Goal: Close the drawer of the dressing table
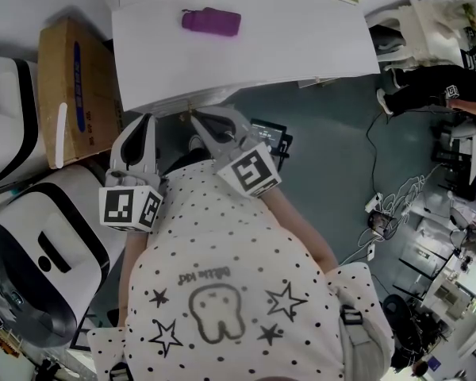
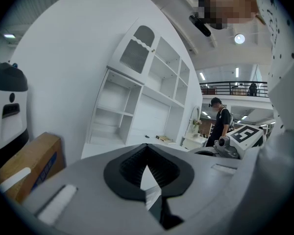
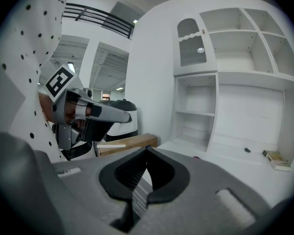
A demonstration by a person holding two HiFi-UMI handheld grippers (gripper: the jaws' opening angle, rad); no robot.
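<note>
Dressing table — long axis left-right; front nearest.

Shirt lettering upside down, illegible; nothing else readable.

Bottle on dressing table, box left

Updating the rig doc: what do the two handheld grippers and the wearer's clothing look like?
Both grippers are light grey plastic with black ribbed pads. The left gripper and right gripper each carry a white cube with black square markers. The person wears a white shirt with black dots and stars.
</note>
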